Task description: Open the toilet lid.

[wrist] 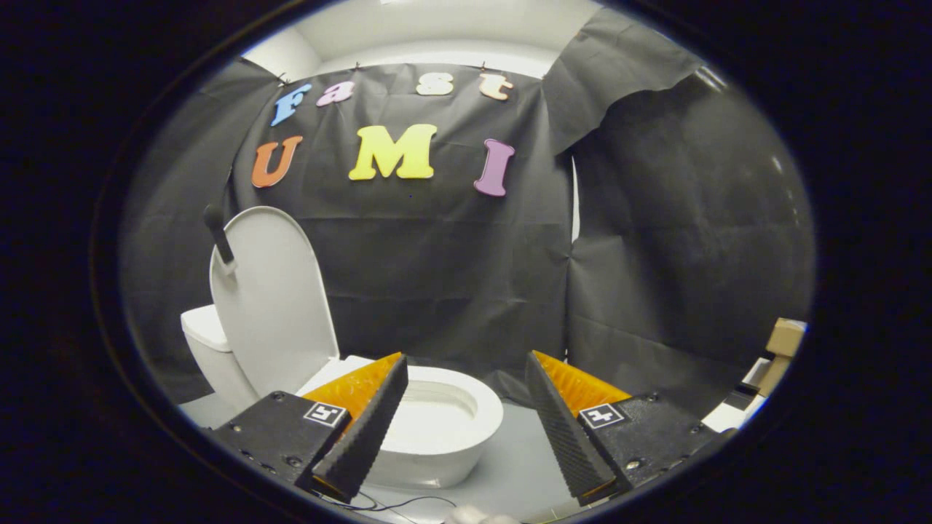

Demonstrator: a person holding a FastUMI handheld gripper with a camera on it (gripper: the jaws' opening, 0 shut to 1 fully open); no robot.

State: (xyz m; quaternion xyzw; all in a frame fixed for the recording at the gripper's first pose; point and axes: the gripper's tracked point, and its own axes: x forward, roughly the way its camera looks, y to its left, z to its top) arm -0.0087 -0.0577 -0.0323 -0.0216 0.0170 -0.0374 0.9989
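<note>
Beyond the wide-open, empty gripper [466, 429], slightly to its left, the toilet lid [273, 298] stands upright against the tank [207, 342], the bowl [437, 429] exposed.

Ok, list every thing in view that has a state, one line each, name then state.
toilet lid: raised, standing upright against the cistern.
toilet bowl: uncovered, rim exposed, beyond the fingers.
handle on lid: dark, fixed at the lid's upper edge, nothing holding it.
gripper: jaws spread wide, holding nothing, clear of the toilet.
cardboard box: sitting off to the side; open or closed cannot be told.
</note>
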